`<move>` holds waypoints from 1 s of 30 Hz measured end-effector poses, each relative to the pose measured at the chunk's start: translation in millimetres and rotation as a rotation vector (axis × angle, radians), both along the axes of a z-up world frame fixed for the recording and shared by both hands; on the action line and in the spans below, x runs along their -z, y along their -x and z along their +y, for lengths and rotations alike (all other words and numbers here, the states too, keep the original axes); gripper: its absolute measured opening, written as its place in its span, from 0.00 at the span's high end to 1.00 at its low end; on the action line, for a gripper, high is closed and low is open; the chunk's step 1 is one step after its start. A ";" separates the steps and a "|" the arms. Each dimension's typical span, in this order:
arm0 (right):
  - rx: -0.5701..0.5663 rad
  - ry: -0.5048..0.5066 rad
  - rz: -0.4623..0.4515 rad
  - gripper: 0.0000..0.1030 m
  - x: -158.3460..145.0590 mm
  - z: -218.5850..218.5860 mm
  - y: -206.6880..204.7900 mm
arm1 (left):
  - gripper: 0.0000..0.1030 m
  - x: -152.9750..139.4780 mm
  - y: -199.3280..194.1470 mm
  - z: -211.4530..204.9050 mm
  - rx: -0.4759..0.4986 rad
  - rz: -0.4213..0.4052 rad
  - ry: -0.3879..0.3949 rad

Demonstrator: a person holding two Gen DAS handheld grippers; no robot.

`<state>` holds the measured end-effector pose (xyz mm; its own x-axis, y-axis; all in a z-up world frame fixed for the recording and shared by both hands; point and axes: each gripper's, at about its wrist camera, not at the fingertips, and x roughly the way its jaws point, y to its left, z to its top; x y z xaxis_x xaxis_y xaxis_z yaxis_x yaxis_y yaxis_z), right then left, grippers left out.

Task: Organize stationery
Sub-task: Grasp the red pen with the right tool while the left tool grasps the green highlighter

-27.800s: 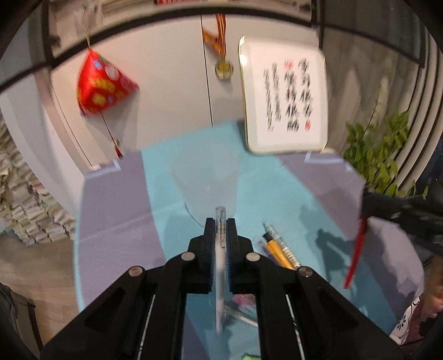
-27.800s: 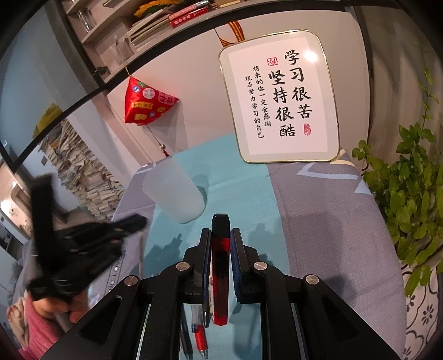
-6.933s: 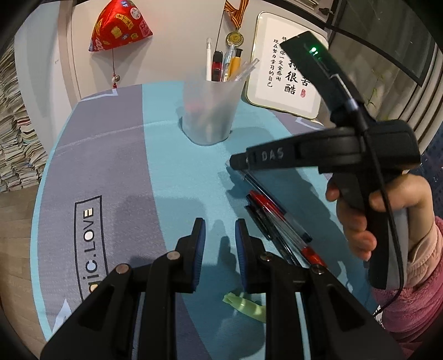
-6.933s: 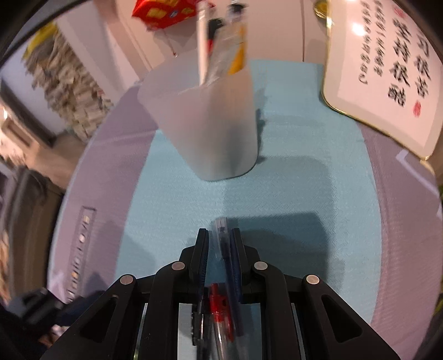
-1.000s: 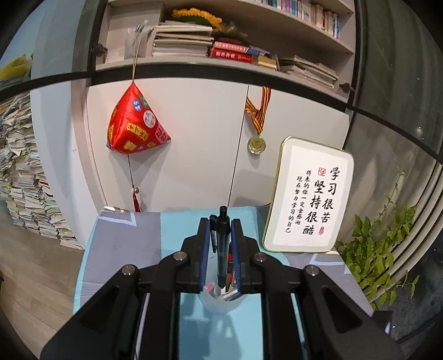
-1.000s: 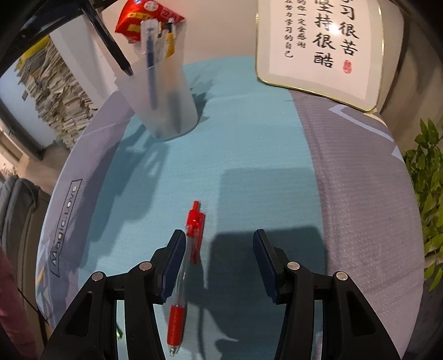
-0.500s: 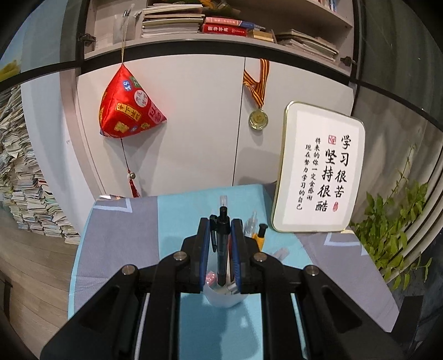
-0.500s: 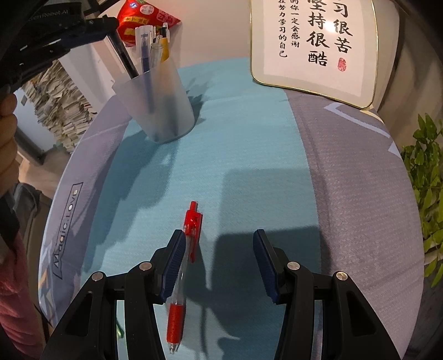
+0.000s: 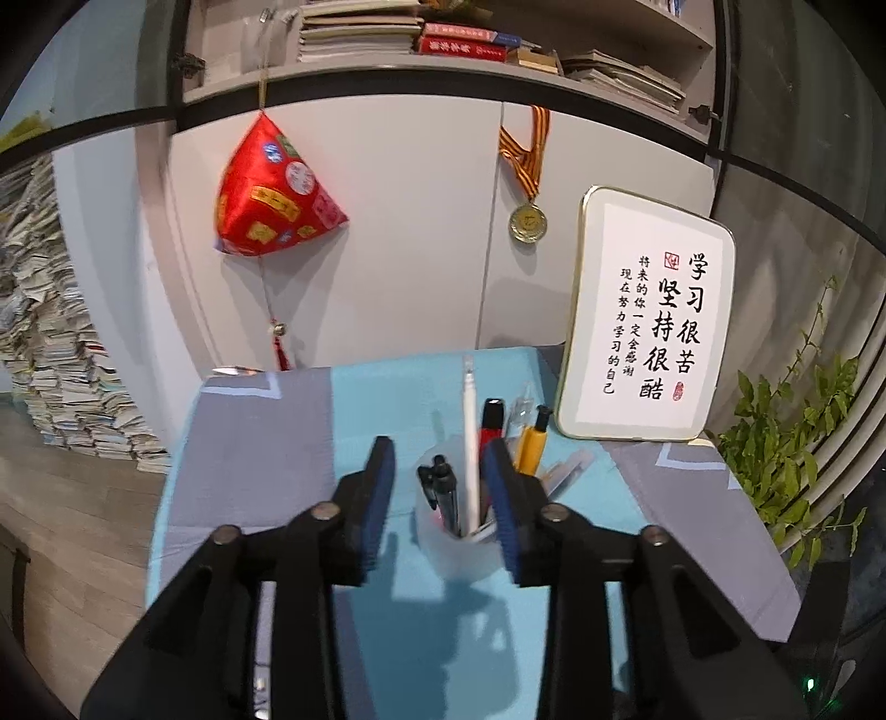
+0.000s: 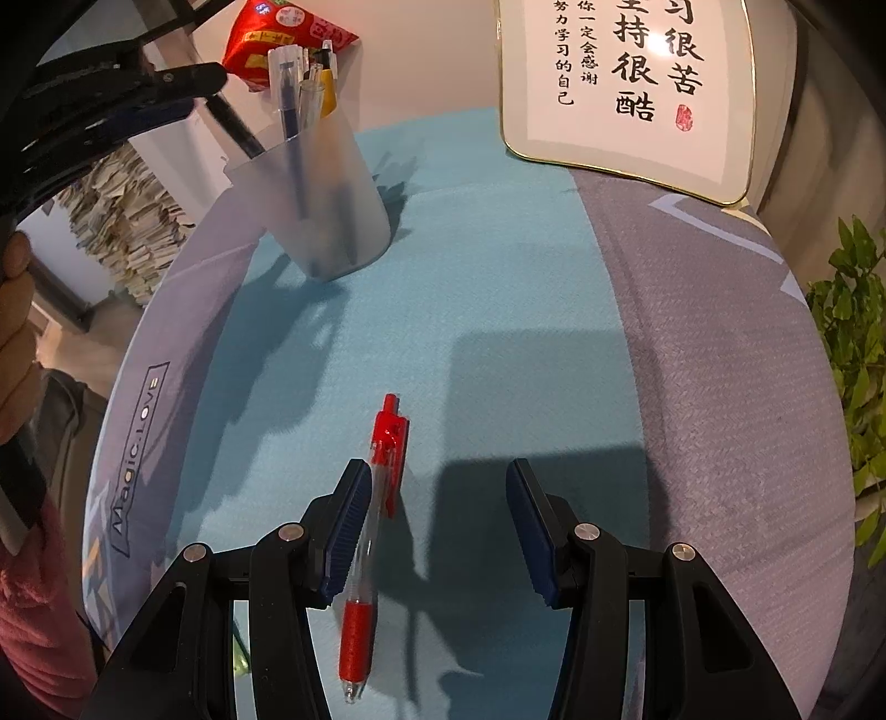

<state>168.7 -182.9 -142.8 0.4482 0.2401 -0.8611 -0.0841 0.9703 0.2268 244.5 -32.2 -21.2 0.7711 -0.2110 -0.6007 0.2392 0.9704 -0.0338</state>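
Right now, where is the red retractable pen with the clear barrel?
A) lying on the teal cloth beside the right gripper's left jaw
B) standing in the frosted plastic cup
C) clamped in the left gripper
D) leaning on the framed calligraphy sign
A: the red retractable pen with the clear barrel lies flat on the teal cloth, beside the left jaw of the open right gripper.

A home study corner: a shelf of stacked books, a hanging medal, a framed calligraphy sign, tall piles of books on the wooden floor, and a leafy houseplant.
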 end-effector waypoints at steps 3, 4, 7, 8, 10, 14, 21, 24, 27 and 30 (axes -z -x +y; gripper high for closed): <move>0.000 0.006 -0.005 0.50 -1.5 1.0 0.3 | 0.60 -1.8 20.2 11.3 -0.019 0.013 -0.008; 0.002 0.007 -0.006 0.50 -1.8 0.8 0.2 | 0.56 0.5 29.2 15.5 -0.025 0.033 -0.008; 0.019 0.006 -0.004 0.50 -1.1 -0.7 -0.4 | 0.56 15.4 58.5 24.2 -0.025 0.123 -0.017; 0.023 0.005 -0.003 0.50 -0.8 -0.9 -0.5 | 0.56 21.6 68.0 25.7 -0.026 0.160 -0.023; 0.032 0.002 0.003 0.50 0.4 -1.0 -0.7 | 0.56 40.5 87.0 32.4 -0.058 0.289 -0.034; 0.031 -0.009 0.003 0.50 -0.3 2.9 -2.3 | 0.56 80.2 108.3 40.3 -0.086 0.491 0.027; 0.004 -0.003 -0.012 0.50 -5.0 15.0 1.1 | 0.58 122.0 109.7 30.5 -0.101 0.631 0.044; 0.004 0.002 -0.013 0.50 -5.5 14.7 2.5 | 0.58 123.9 110.8 20.4 -0.089 0.624 0.030; 0.009 0.002 -0.013 0.50 -5.3 13.5 1.4 | 0.69 124.9 111.8 13.1 -0.091 0.603 0.015; 0.008 0.009 -0.008 0.50 -3.8 15.3 -2.1 | 0.87 127.7 112.0 2.0 -0.054 0.589 0.002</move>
